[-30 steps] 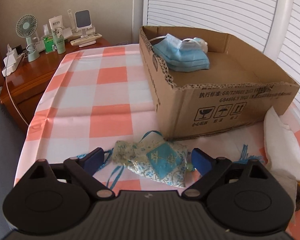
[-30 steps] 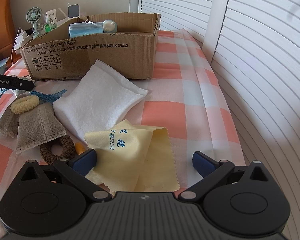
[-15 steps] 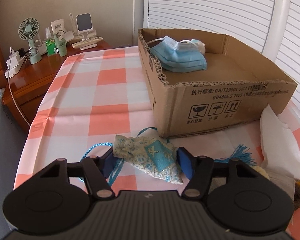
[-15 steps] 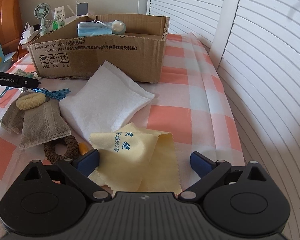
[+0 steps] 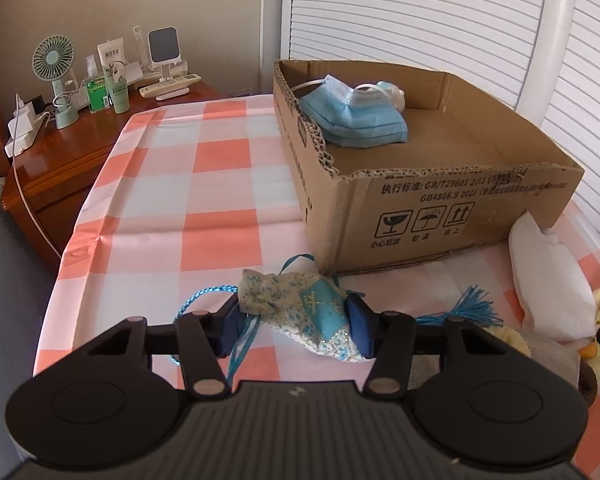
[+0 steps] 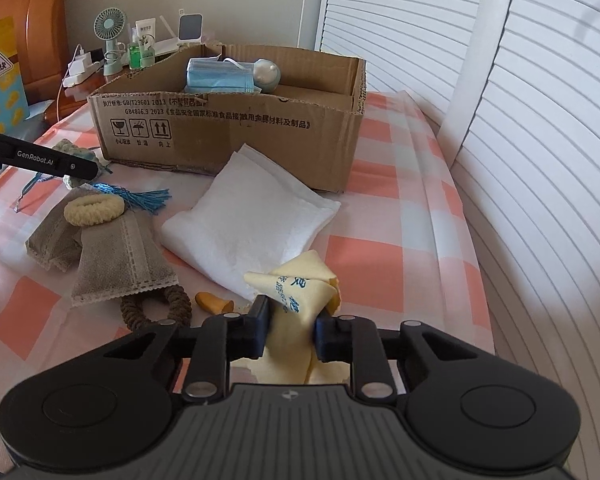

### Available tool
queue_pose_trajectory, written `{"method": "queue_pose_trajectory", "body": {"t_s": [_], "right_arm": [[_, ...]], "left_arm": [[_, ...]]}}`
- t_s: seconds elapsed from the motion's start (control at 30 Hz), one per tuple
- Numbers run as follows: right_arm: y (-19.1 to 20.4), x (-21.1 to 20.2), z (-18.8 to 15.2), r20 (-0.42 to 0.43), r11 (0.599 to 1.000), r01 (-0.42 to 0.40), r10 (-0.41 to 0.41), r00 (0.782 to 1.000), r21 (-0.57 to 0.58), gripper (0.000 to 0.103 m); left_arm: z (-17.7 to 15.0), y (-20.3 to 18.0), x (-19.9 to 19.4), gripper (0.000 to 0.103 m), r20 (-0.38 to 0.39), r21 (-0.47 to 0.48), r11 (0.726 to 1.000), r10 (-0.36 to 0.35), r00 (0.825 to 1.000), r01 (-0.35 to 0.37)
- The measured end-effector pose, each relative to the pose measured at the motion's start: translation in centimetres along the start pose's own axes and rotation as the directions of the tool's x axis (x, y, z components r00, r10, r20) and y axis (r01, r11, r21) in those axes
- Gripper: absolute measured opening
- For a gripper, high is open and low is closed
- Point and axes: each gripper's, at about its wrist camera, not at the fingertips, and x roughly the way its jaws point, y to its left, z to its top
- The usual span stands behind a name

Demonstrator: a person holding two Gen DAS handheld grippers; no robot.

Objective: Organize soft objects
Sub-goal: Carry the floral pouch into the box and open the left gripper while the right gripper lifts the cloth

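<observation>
A blue floral sachet pouch (image 5: 300, 304) with blue cords lies on the checked cloth in front of the cardboard box (image 5: 420, 208). My left gripper (image 5: 296, 326) straddles it, jaws closing, both pads pressing its ends. In the right wrist view a yellow cloth (image 6: 296, 288) is bunched up between the pads of my right gripper (image 6: 290, 332), whose jaws are closing on it. The box (image 6: 228, 128) holds blue face masks (image 6: 216, 76) and a small pale round thing.
A white pad (image 6: 248, 224), grey pouches (image 6: 116, 256), a cream scrunchie (image 6: 94, 208), a brown scrunchie (image 6: 156, 308), an orange piece (image 6: 214, 302) and a blue tassel (image 6: 148, 198) lie between the grippers. A nightstand (image 5: 60, 152) with a fan stands left; slatted doors run along the right.
Both grippers' jaws have narrowed. The left pads came in onto the sachet's ends. The right pads gathered the flat yellow cloth into a raised bunch.
</observation>
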Motion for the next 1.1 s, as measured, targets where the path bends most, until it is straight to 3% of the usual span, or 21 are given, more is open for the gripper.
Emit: {"method": "queue_pose_trajectory", "body": {"t_s": [0.33,0.4,0.8,1.1], "right_arm": [[-0.3,-2.7,0.4,0.046,1.000,0.015,-0.014,0.999,-0.014,0.011],[-0.4,-3.3,0.5,0.060,1.000,0.017,-0.016,0.998,-0.016,0.010],[-0.4,-6.3,1.2,0.128,0.999,0.014,-0.007,0.992,-0.052,0.010],[-1.2,-6.6,3.1,0.150,0.996,-0.006,0.019,0.988,-0.090,0.010]], "left_arm": [[0.0,0.5,-2.3,0.039,0.015,0.022,1.000,-0.023,1.000,0.022],[0.0,0.5,-2.9,0.030,0.022,0.030,0.999,-0.024,0.999,0.024],[0.4,0.7,-6.2,0.028,0.052,0.061,0.998,-0.036,0.998,0.033],[2.8,-0.9,-10.0,0.028,0.089,0.156,0.986,-0.079,0.993,0.065]]}}
